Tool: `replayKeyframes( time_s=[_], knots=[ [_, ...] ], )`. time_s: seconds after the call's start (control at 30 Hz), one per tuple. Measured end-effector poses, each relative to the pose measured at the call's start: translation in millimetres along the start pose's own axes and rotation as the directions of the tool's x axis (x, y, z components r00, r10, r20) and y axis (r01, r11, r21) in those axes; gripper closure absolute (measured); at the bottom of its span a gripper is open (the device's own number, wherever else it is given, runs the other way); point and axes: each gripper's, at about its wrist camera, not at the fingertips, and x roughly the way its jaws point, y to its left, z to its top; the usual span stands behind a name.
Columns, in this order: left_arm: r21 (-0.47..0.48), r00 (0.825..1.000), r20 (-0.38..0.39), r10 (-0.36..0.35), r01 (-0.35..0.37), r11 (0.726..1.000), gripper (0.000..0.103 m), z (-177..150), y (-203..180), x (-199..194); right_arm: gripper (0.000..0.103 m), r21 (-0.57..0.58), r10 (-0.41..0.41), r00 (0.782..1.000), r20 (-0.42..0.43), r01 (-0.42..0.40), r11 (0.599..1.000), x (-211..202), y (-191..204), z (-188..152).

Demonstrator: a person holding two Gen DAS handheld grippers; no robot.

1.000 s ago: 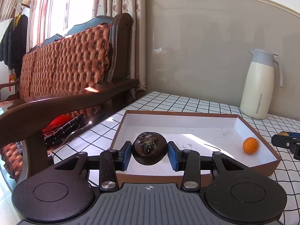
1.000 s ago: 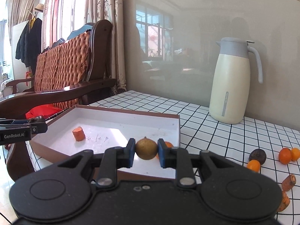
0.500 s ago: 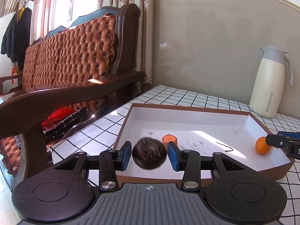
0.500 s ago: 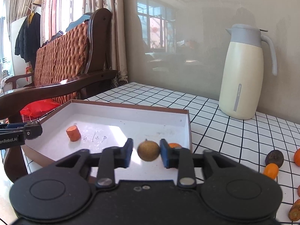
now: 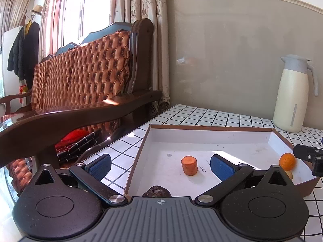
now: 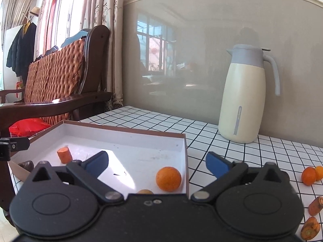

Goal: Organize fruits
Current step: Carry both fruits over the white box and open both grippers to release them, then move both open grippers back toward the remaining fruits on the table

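Now both drops end together: the left gripper and right gripper have just been opening, jaws wide with nothing between them, the dark fruit and yellowish fruit lying in the box at six o'clock of each view. An orange and a carrot piece already lie inside. Next, probably, the right gripper must reach the loose oranges and carrot pieces at three to four o'clock on the table.

Both grippers just opened wide: L gripper dropped dark fruit into box; R gripper released brown fruit there
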Motion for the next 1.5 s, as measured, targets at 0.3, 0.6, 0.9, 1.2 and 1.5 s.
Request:
replayKeyframes(
  time_s=[0.3, 0.6, 0.9, 1.2, 1.5],
  knots=[
    [-0.038, 0.999, 0.017, 0.038, -0.037, 0.999, 0.000, 2, -1, -6, 0.006, -0.038, -0.068, 0.997, 0.033, 0.070, 0.997, -8, 5, 2],
    [0.003, 0.999, -0.004, 0.054, -0.054, 0.999, 0.000, 3, -5, -7, 0.006, -0.051, -0.031, 0.999, 0.018, 0.032, 0.998, -12, 5, 5],
    [0.027, 0.999, 0.014, 0.031, -0.031, 0.999, 0.000, 7, -9, -12, 0.006, -0.041, -0.035, 0.999, 0.014, 0.036, 0.999, -13, 4, 6],
    [-0.011, 1.000, 0.014, -0.006, 0.006, 1.000, 0.000, 4, -5, -11, 0.006, -0.036, -0.034, 0.999, 0.016, 0.035, 0.999, -18, 1, 6],
    [0.010, 0.998, 0.040, -0.044, 0.043, 0.999, 0.000, 7, -20, -15, 0.006, -0.045, -0.067, 0.998, 0.013, 0.068, 0.997, -23, -8, 1]
  ],
)
